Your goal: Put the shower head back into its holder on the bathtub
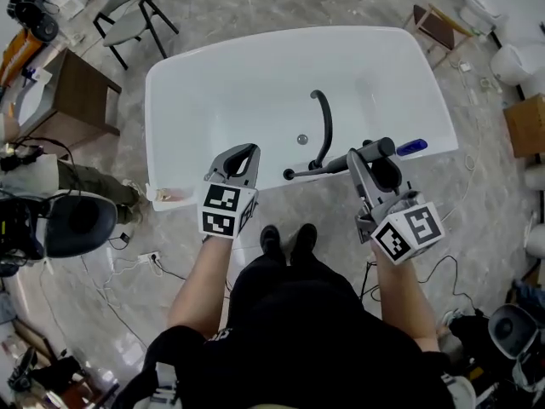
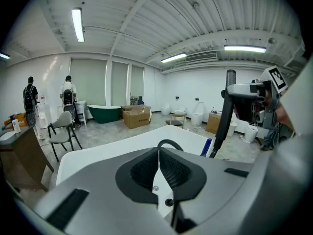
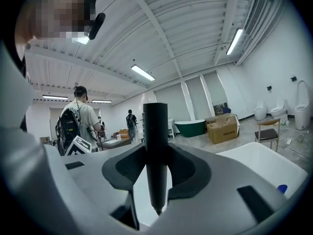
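Right tool [image 1: 371,155] is clamped on the shower head [image 1: 336,164], with the handle squarely between the pads. Left tool [image 1: 243,153] is closed and empty. The bathtub [image 1: 196,83] is straight in front of you, and the shower head hangs over its near rim, just beside the black spout [image 1: 322,122]. It looks like a stiff, smooth rod, probably light but slick. Keep your hold mid-handle or it'll swivel. I can't make out the holder, so check the rim by the spout.
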Tool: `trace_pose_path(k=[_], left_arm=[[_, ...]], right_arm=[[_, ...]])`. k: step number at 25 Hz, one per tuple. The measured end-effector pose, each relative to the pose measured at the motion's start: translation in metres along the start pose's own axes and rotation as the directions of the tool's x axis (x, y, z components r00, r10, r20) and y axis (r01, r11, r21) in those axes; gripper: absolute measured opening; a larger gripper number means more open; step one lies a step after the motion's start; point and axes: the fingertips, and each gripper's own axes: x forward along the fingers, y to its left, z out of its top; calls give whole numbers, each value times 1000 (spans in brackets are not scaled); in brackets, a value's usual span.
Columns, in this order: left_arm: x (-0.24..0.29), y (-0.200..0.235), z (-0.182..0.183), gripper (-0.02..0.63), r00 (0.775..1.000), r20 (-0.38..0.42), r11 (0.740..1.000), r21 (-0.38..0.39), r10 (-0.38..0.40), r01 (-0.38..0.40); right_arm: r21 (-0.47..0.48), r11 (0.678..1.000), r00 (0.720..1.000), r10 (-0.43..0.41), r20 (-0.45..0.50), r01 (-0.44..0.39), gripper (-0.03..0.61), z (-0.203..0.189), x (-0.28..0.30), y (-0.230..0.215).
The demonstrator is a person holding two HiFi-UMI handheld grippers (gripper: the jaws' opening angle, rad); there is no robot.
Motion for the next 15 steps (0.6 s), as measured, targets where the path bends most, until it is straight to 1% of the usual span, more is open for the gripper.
trace_pose_path(k=[3, 6, 10, 13, 15], left_arm=[[5, 9, -16, 20, 1000, -6, 1000, -14, -1, 1], [15, 15, -41, 20, 999, -25, 999, -39, -21, 20], [22, 21, -74, 20, 997, -50, 997, -55, -51, 48], [28, 24, -101, 20, 996, -71, 996, -71, -55, 50], [34, 28, -120, 20, 994, -92, 994, -105, -54, 44]], right_arm=[[-13, 1000, 999, 3, -44, -3, 147, -20, 18, 9], [-16, 1000, 995, -15, -95, 13, 147, -43, 37, 14], [12, 1000, 989, -21, -146, 23, 147, -89, 52, 18], [23, 998, 979, -47, -199, 52, 147, -122, 56, 16], [35, 998, 972, -51, -231, 60, 147, -144, 60, 13]])
